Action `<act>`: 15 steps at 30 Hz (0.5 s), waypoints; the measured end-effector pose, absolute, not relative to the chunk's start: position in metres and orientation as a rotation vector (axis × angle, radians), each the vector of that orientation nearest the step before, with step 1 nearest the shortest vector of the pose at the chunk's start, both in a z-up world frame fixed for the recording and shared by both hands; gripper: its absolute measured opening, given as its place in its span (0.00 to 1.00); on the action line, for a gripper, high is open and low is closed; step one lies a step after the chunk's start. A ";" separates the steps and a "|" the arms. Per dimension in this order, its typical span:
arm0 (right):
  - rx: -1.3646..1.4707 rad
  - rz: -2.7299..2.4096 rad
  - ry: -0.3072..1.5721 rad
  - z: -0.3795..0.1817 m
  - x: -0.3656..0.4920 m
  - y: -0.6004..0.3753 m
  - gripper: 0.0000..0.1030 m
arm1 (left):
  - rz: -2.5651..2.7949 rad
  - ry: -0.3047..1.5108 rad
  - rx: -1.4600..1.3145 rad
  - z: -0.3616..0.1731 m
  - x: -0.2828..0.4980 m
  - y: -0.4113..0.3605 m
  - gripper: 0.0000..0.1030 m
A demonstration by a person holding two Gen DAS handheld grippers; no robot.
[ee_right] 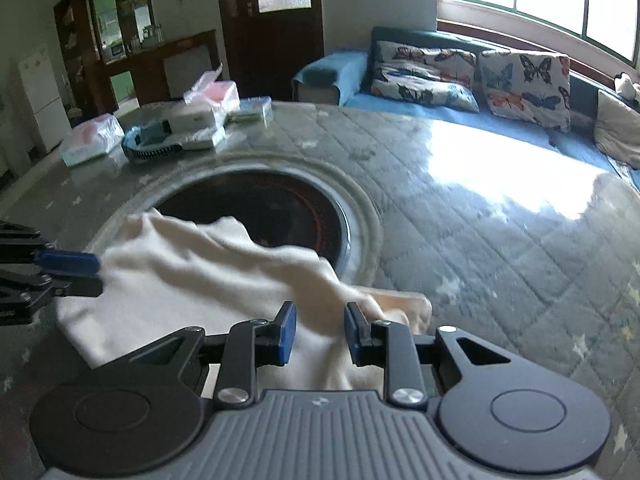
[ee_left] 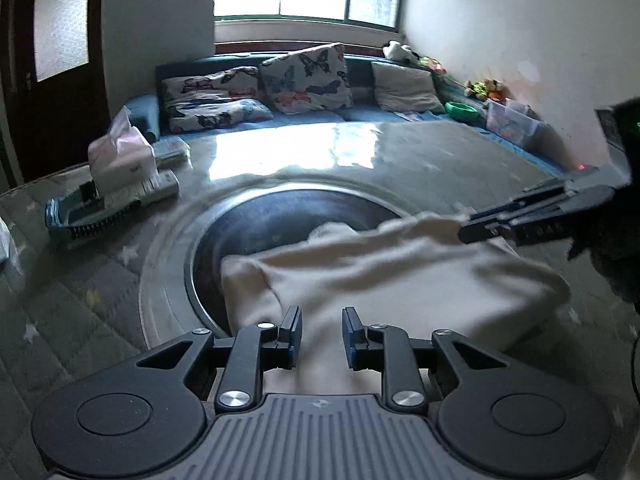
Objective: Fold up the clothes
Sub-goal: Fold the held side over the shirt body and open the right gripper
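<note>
Cloth [ee_left: 384,276], cream and soft, is lying on the quilted surface [ee_left: 80,292], draped partly over the rim of the round recess [ee_left: 280,216] at its middle, with one edge hanging into the dark opening.

Left gripper [ee_left: 321,334] is hovering at the cloth's near edge, on the side of the recess away from the sofa [ee_left: 280,92]; its jaws are standing spread, with cloth showing in the gap but not pinched.

Right gripper [ee_right: 320,330] is poised over a bunched corner beside the recess, jaws likewise spread and nothing clamped between them. Seen from the left wrist view, the jaws look nearly together at the fabric's edge; the right wrist view settles the matter.

Judgement on the step in hand: each gripper should be closing on a single layer at a true corner, not on the bunched fold, then lifting together and drawing the cloth clear of the recess onto flat quilting before creasing. Pulling unevenly is likely to drag fabric deeper into the opening.

Writing: small embossed marks are showing on the right gripper's finger in the left wrist view, too blurred to read. Packets beyond the recess are carrying no legible print.
</note>
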State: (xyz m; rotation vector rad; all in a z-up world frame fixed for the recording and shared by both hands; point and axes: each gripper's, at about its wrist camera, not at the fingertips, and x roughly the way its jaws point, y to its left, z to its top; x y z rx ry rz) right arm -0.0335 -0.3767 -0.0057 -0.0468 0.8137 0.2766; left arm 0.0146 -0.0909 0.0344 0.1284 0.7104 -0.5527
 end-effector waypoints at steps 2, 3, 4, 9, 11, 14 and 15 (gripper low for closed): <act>-0.044 0.281 0.804 -0.003 -0.031 -0.375 0.24 | -0.527 0.718 0.120 0.034 0.027 -0.094 0.23; -0.043 0.282 0.804 -0.003 -0.028 -0.374 0.24 | -0.513 0.723 0.117 0.033 0.033 -0.096 0.23; -0.041 0.281 0.806 -0.005 -0.024 -0.372 0.24 | -0.500 0.728 0.115 0.031 0.038 -0.097 0.23; -0.035 0.265 0.843 -0.022 -0.013 -0.371 0.24 | -0.455 0.784 0.107 0.017 0.057 -0.097 0.24; -0.031 0.266 0.844 -0.023 -0.013 -0.372 0.24 | -0.450 0.790 0.109 0.014 0.059 -0.097 0.25; -0.052 0.268 0.832 -0.017 -0.017 -0.370 0.24 | -0.446 0.786 0.112 0.015 0.056 -0.098 0.25; -0.059 0.275 0.828 -0.014 -0.019 -0.368 0.24 | -0.444 0.784 0.111 0.017 0.055 -0.098 0.25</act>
